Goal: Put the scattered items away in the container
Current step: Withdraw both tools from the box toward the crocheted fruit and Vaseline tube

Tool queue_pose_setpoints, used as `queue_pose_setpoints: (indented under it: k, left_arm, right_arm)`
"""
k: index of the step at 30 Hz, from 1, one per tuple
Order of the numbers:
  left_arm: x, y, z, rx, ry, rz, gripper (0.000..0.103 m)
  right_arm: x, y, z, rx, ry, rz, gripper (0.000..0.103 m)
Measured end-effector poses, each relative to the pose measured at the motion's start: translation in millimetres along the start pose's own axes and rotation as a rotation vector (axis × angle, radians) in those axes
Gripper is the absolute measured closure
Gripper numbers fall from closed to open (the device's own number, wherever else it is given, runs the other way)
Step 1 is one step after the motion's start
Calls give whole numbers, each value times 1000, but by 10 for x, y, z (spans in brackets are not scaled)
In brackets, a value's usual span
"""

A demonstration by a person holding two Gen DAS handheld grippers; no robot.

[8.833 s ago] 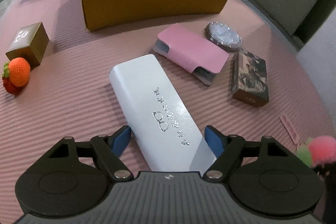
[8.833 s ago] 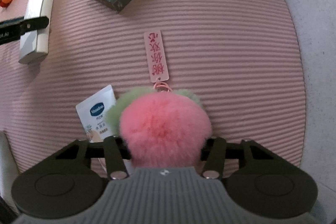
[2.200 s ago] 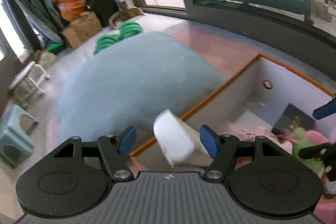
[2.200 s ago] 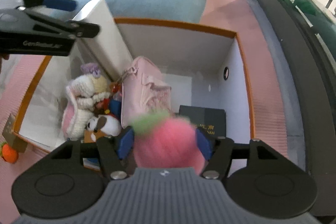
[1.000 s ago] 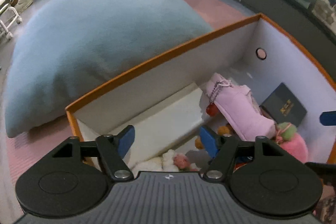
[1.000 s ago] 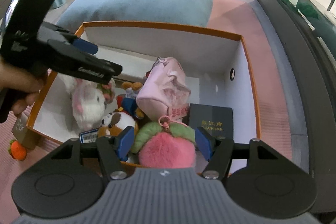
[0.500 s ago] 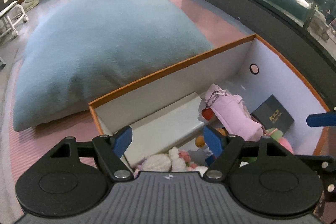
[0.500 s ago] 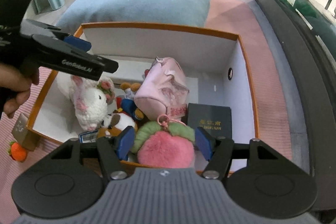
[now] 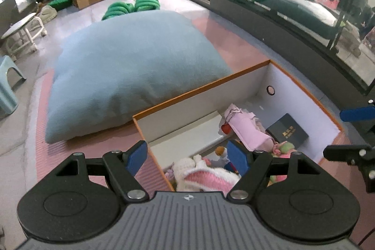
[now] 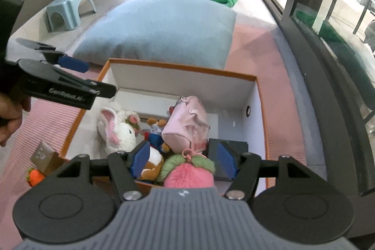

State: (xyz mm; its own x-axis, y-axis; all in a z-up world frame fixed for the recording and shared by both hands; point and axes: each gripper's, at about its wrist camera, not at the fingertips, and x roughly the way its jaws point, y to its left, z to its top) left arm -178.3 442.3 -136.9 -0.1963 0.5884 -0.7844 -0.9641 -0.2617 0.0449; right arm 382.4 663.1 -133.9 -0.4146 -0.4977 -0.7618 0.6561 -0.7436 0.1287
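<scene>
The orange-rimmed box [image 10: 264,123] sits on the pink mat [image 9: 93,149], just in front of a blue cushion [image 9: 131,67]. Inside lie a white case [image 10: 150,102] along the far wall, a white bunny [image 10: 119,132], a pink pouch [image 10: 187,125], a black booklet [image 9: 288,131] and a pink pompom [image 10: 189,176] (green-leafed). The left gripper [image 9: 187,156] and the right gripper [image 10: 184,159] both hang above the box, jaws apart and grasping nothing.

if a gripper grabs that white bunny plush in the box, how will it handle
The white bunny plush looks soft and fuzzy, so it would probably squash between the pads rather than resist. Its ears and limbs likely flop when lifted. It seems light for its bulk, though neighbouring toys in the orange-rimmed box press against it and may drag along.
</scene>
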Motion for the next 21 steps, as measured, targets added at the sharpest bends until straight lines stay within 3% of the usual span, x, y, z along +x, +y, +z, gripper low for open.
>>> queue_pose_setpoints:
  k: [14, 21]
  left_arm:
    - [-678, 178, -595, -31, -14, 50, 14]
    - [-977, 172, -995, -61, -50, 51, 14]
  right_arm:
    - [-553, 173, -203, -23, -49, 21, 35]
    - [-723, 274, -478, -34, -50, 35, 32]
